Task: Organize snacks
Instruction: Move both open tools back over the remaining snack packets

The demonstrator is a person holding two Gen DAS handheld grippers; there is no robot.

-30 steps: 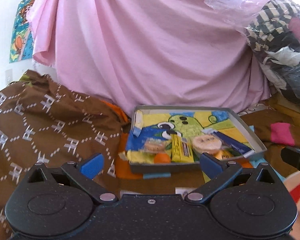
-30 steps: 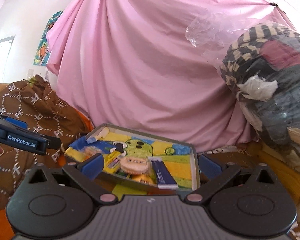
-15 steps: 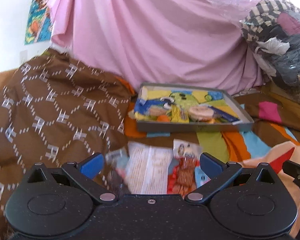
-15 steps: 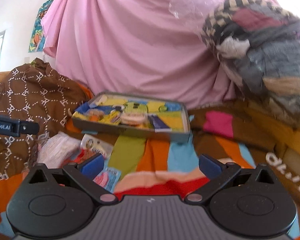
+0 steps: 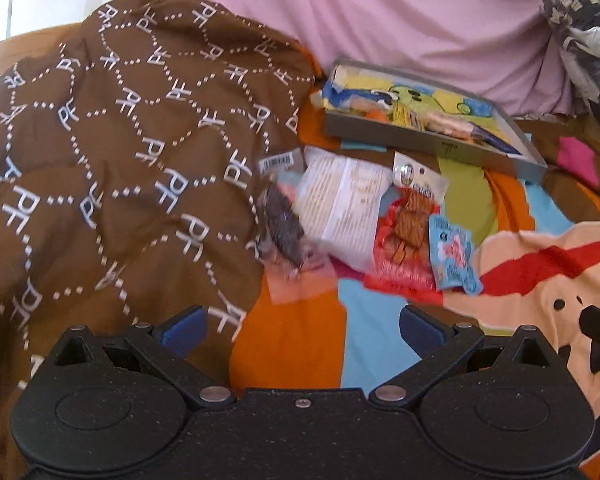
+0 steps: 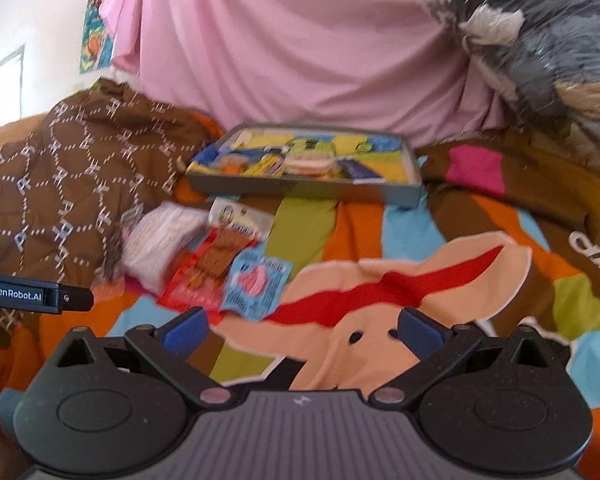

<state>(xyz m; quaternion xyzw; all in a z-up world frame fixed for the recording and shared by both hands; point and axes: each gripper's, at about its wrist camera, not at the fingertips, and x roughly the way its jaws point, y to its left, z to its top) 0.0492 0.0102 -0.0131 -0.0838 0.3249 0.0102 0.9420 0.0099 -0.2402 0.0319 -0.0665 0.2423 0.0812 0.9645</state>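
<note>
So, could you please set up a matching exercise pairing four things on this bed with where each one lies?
Things:
1. white packet
2. light blue packet
3. grey tray
4. brown patterned blanket

Places:
A. farthest back, against the pink sheet
B. right end of the loose snack pile
C. bunched at the left
D. middle of the pile, partly over the red packet

Pairs: 1-D, 2-B, 3-A, 4-C
</note>
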